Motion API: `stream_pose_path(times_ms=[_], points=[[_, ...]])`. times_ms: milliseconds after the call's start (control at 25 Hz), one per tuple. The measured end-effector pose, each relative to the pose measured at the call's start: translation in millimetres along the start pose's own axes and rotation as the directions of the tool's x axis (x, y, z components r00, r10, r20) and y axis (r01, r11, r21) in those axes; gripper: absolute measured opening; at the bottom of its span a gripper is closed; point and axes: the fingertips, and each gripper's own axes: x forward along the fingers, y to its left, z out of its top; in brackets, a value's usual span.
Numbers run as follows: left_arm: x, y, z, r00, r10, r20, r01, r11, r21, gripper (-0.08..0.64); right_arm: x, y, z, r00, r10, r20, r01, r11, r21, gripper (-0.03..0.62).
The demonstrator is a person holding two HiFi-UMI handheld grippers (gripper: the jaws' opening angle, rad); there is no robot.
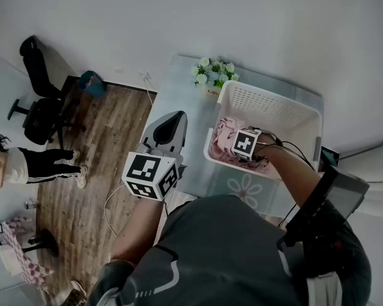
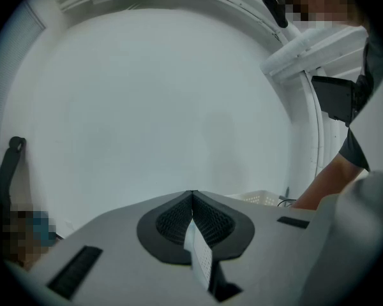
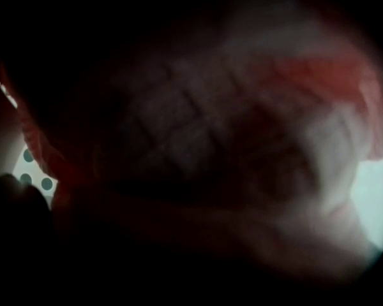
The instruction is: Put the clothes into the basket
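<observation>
A white plastic basket (image 1: pixel 271 102) stands on the pale table (image 1: pixel 179 88), with pink clothes (image 1: pixel 222 136) lying inside it. My right gripper reaches down into the basket. Only its marker cube (image 1: pixel 246 143) shows above the clothes, and its jaws are buried out of sight. In the right gripper view, pink and red cloth (image 3: pixel 242 139) fills the dark picture, pressed close to the camera. My left gripper (image 1: pixel 174 116) is held up over the table's left part, away from the basket. Its jaws (image 2: pixel 192 195) meet, with nothing between them.
A pot of white flowers (image 1: pixel 214 72) stands just behind the basket's left corner. Left of the table is wooden floor (image 1: pixel 108 145) with a black office chair (image 1: pixel 38 104) and a person's legs (image 1: pixel 38 164). A black device (image 1: pixel 329 196) sits by my right arm.
</observation>
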Motion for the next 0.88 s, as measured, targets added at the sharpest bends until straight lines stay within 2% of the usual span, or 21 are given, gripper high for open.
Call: stream_pose_path(times_ms=[320,600,760,880], points=[[-5.3,-9.7,3.2,1.000,-0.003,0.009,0.003,1.000,0.029,0.009,-1.0,-2.2,-0.4,0.997,-0.037,0.065,0.038,0.999,-0.009,0.399],[-29.0,-18.6,16.5,0.999,0.031,0.034,-0.033,0.998,0.060,0.009,-11.1,-1.2,-4.3,0.998,-0.026,0.064,0.026,1.000,-0.010,0.397],[-36.7,-21.1,18.4,0.997,0.059,0.045,-0.063,0.996,0.071,0.009,-31.3,-6.8,-3.6,0.991,-0.034,0.129,0.033,0.999,0.006,0.397],[-44.0,-32.6,20.3,0.997,0.059,0.054,-0.063,0.995,0.072,0.009,-62.5,-10.4,-1.0,0.976,-0.080,0.203,0.077,0.997,0.022,0.397]])
